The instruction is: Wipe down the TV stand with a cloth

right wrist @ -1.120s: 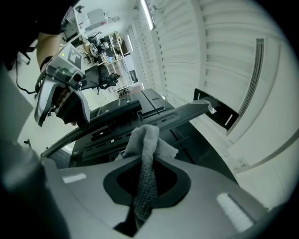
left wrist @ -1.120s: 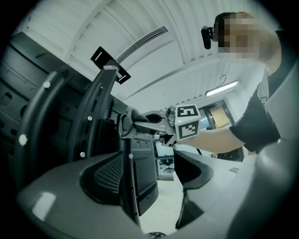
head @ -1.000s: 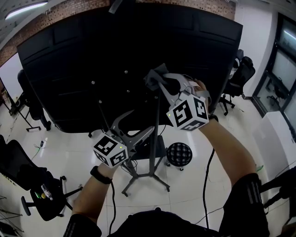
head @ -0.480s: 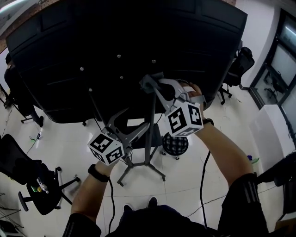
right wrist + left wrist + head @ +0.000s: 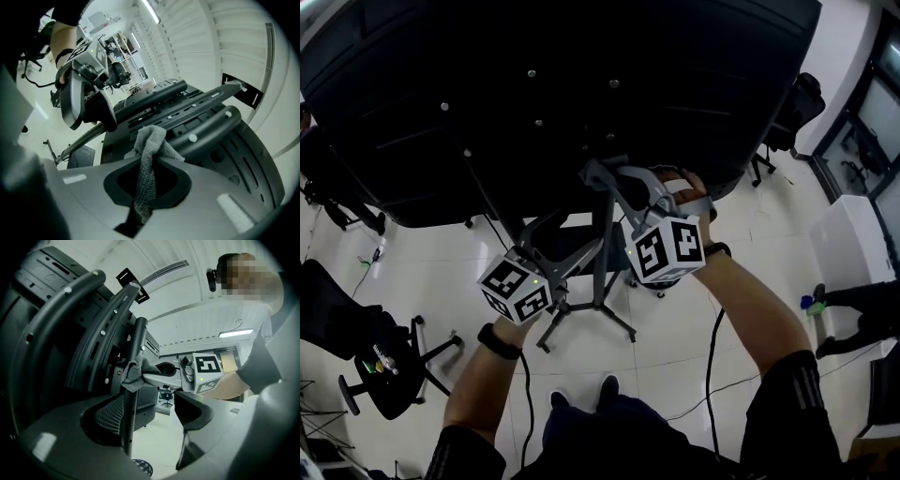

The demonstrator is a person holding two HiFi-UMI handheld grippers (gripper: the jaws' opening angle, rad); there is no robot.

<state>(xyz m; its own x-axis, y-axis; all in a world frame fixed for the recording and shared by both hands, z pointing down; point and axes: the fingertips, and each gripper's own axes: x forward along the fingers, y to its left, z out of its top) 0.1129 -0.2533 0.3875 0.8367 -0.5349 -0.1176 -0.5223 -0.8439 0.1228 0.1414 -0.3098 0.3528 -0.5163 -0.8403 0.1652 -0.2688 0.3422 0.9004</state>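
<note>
While pinching the grey cloth (image 5: pixel 149 140) tight in the fingers of the right gripper (image 5: pixel 602 178) to press it high against the TV stand pole (image 5: pixel 128 413), holds the left gripper (image 5: pixel 152 416) lower on that pole with fingers spread around it (probably to steady it).

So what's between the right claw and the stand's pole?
The grey cloth, gripped by the right claw, bunched against the pole; the left gripper view shows it.

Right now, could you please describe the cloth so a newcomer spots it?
Find the big black TV back, then the upright pole below it. At that pole, the right tool pinches the cloth: the only soft, grey, crumpled thing among hard dark parts.
</note>
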